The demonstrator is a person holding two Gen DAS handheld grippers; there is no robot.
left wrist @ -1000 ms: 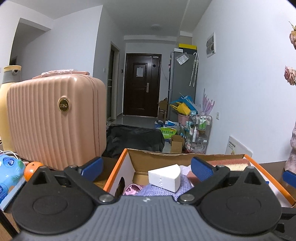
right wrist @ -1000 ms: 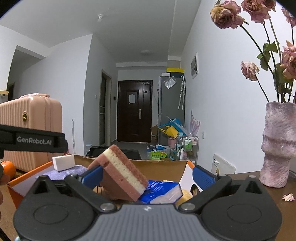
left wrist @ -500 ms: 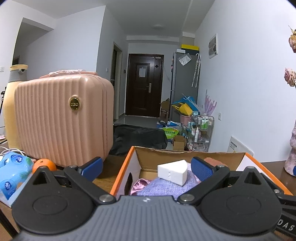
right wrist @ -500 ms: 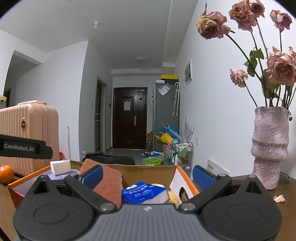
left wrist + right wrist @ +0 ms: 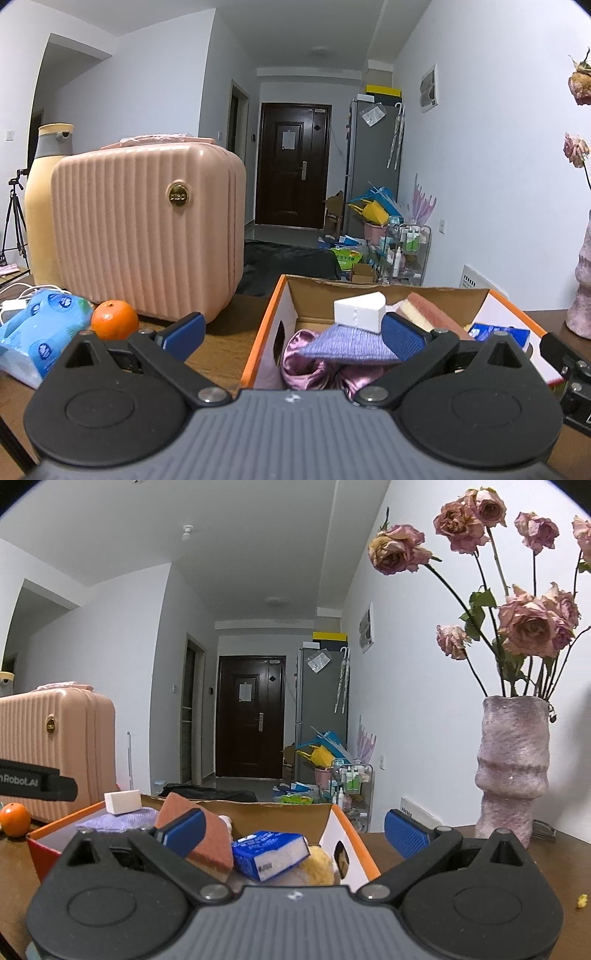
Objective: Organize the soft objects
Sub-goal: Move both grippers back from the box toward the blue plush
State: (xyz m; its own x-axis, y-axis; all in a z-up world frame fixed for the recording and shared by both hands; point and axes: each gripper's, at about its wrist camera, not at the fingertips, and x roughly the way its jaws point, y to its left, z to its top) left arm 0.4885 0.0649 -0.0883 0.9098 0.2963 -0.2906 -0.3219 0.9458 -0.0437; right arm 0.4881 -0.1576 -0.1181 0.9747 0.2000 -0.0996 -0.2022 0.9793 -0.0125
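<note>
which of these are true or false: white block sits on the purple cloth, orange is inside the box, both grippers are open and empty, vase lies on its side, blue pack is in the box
1. The white block sits on the purple cloth. True.
2. The orange is inside the box. False: it rests on the table outside, beside the pink case.
3. The left gripper and right gripper are open and empty. True.
4. The vase lies on its side. False: it stands upright, holding flowers.
5. The blue pack is in the box. True.
</note>
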